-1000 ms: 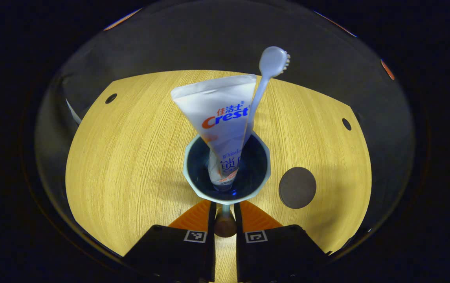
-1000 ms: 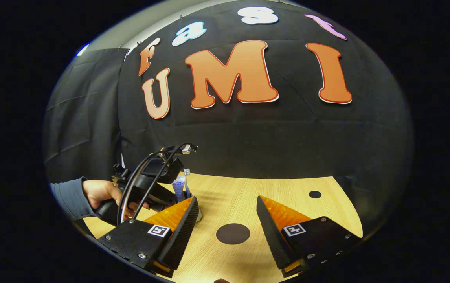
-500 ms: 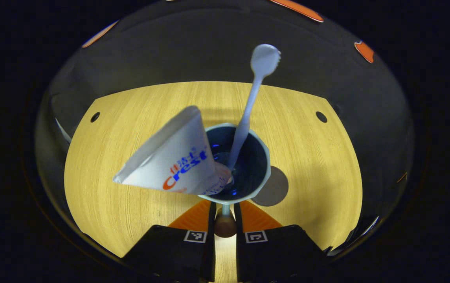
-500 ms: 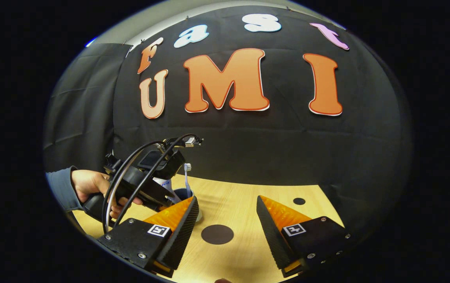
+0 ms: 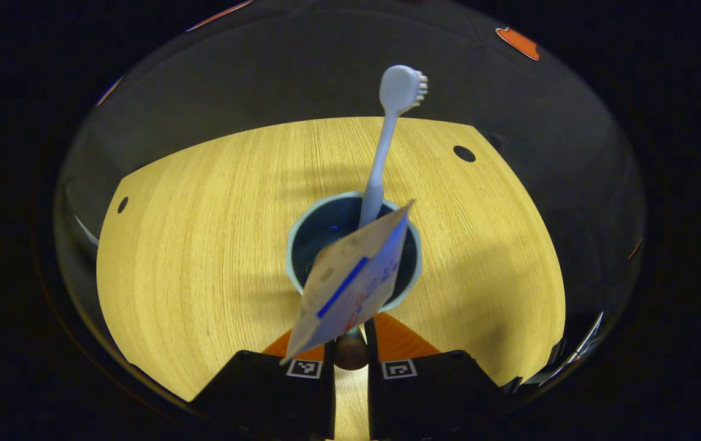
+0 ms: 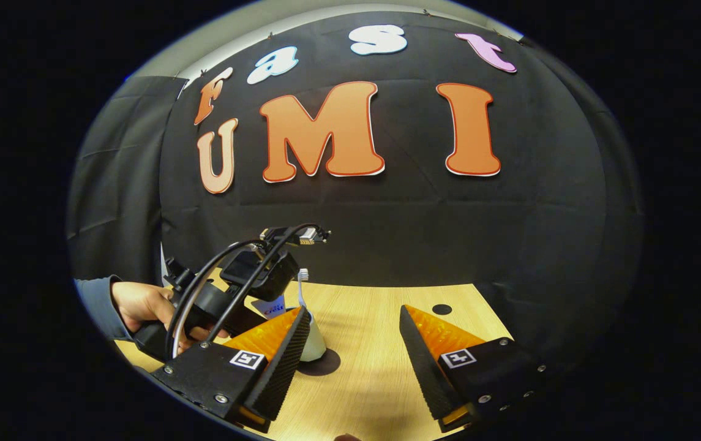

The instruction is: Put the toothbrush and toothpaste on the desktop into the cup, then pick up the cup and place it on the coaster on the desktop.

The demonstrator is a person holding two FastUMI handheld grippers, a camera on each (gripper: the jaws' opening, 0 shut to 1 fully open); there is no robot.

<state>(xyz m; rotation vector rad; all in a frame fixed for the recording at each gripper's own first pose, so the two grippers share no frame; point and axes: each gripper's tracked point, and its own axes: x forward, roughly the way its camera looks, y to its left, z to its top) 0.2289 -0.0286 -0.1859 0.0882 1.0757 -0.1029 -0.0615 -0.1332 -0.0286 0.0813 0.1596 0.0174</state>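
Left gripper view: gripper [image 5: 350,334] clamps cup [image 5: 301,245] handle.

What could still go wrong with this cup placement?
1. The toothpaste tube leans far out over the cup rim toward the left gripper, so a jolt might tip it out.
2. The coaster shows only as a dark patch beside the cup base, so the cup may sit off-centre.
3. Opening the fingers fast could rock the cup and the toothbrush.

Wood desk [image 5: 203,233] w/ dark holes [image 5: 464,153] (black cloth wall [image 6: 387,220] behind)
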